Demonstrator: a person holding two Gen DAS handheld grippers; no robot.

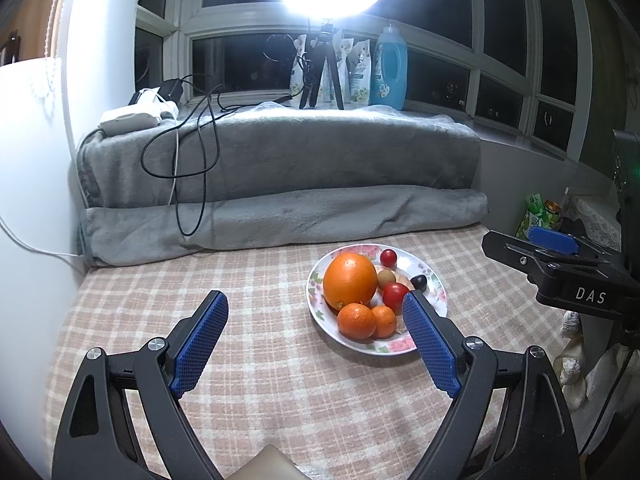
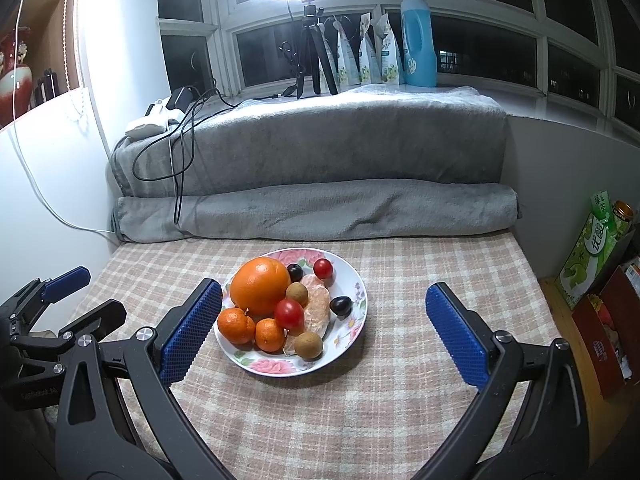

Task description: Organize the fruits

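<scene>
A floral plate (image 2: pixel 354 294) on the checked tablecloth (image 2: pixel 360 400) holds a large orange (image 2: pixel 260 286), two mandarins (image 2: pixel 236 326), two cherry tomatoes (image 2: pixel 289 314), two dark grapes (image 2: pixel 341 305), two longans (image 2: pixel 309 345) and a peeled citrus piece (image 2: pixel 318 312). My right gripper (image 2: pixel 324 294) is open, its blue pads either side of the plate and short of it. The left wrist view shows the same plate (image 1: pixel 394 346) and orange (image 1: pixel 350 280). My left gripper (image 1: pixel 315 302) is open with nothing in it, and its right pad overlaps the plate's near rim.
Folded grey blankets (image 2: pixel 312 208) bank the far side of the table, with black cables (image 2: pixel 180 152) trailing down them. A tripod (image 2: pixel 314 60), pouches and a blue bottle (image 2: pixel 418 40) stand on the sill. A green carton (image 2: pixel 588 256) and boxes sit off the right edge.
</scene>
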